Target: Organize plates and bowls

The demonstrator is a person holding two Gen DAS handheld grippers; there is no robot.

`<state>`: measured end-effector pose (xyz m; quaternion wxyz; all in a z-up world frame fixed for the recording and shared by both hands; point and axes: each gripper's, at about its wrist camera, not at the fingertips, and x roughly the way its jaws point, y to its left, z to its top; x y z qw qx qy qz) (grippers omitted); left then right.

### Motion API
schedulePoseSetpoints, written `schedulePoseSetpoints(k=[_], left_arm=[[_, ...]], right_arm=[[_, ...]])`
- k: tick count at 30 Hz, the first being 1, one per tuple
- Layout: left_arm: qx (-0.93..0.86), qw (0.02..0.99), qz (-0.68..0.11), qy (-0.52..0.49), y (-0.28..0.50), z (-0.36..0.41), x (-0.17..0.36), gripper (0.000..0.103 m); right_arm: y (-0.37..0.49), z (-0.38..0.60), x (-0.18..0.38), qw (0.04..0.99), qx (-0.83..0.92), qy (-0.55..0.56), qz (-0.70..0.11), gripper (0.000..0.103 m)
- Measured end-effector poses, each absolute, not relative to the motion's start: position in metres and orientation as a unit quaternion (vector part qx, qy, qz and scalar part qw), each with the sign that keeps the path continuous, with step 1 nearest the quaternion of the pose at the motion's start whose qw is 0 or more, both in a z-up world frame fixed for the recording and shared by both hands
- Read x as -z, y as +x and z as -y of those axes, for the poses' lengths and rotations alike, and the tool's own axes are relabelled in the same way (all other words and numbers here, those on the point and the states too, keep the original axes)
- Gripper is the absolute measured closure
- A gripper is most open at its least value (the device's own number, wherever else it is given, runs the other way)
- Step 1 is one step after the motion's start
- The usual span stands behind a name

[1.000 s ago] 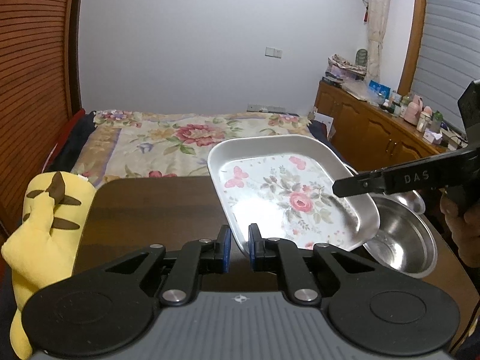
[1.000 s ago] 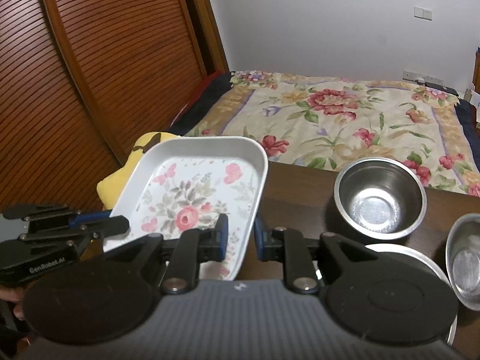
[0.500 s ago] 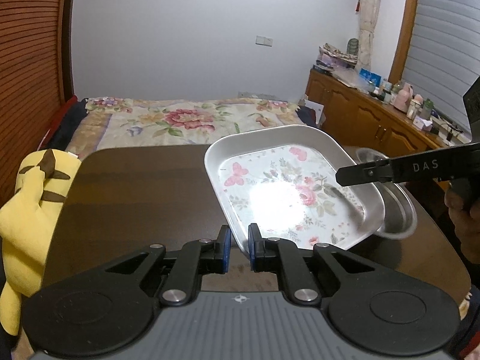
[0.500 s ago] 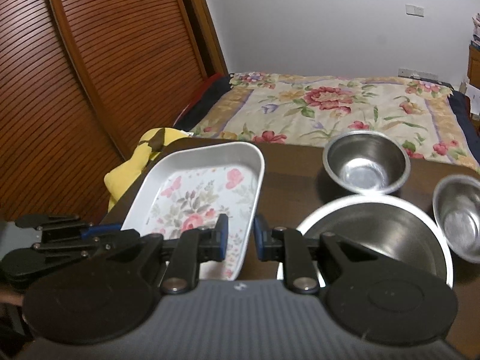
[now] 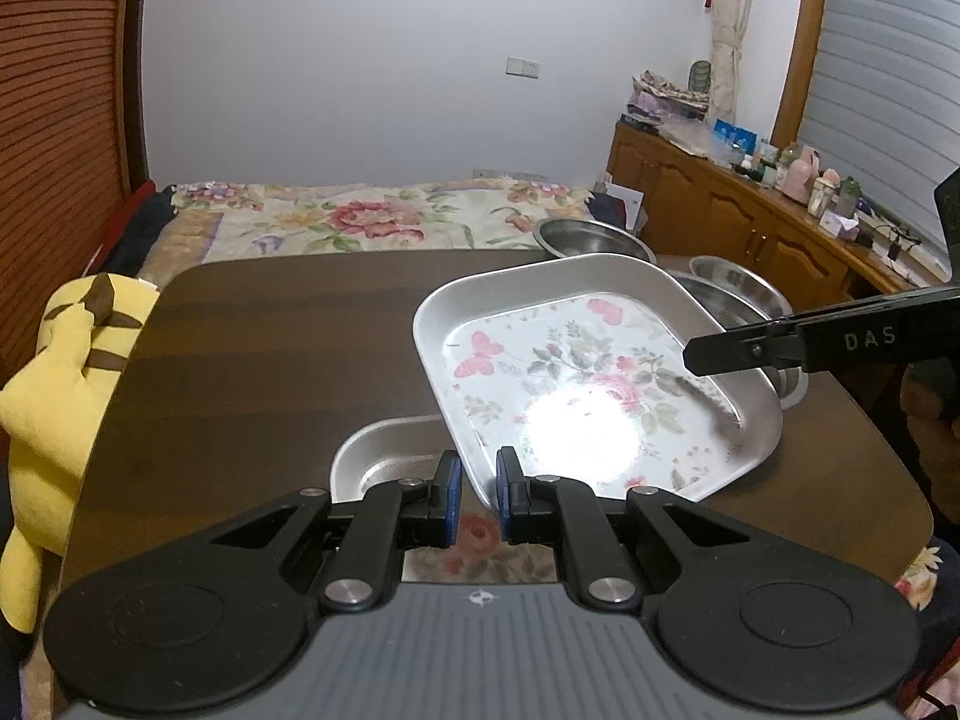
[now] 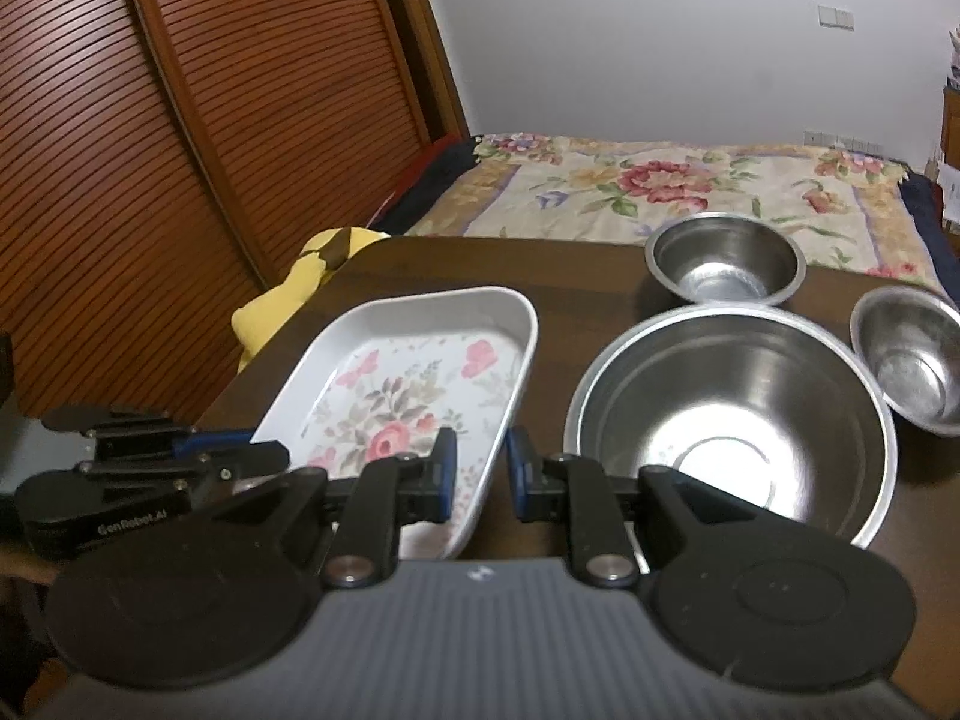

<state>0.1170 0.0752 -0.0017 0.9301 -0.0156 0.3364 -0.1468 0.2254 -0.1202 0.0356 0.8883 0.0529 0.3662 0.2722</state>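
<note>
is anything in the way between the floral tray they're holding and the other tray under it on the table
Nothing visible. The floral tray, gripped at its rims by the left gripper and right gripper, hangs tilted above the second tray on the table. Only open space shows between them, though much of the lower tray is hidden.

This was a bedroom in a home: a bed (image 6: 672, 192) with a floral bedspread stood against a plain white wall (image 5: 384, 60), right behind a dark wooden table (image 5: 270, 348). A wooden sideboard (image 5: 720, 222) along one side was crowded with bottles and small household items, near a curtain (image 5: 726, 18) and a slatted blind (image 5: 882, 108). Louvred wooden wardrobe doors (image 6: 180, 138) lined the other side, and a yellow plush toy (image 5: 54, 396) sat at the table's edge.
</note>
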Motion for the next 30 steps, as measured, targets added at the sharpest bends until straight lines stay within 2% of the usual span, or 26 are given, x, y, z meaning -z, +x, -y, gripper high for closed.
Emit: schedulePoseSetpoints(k=[30], left_arm=[[0.123,0.931,-0.344,-0.025,0.086,-0.101,0.015,0.09]], right_arm=[[0.186,0.095,0.0,0.877,-0.286,0.057,-0.381,0.083]])
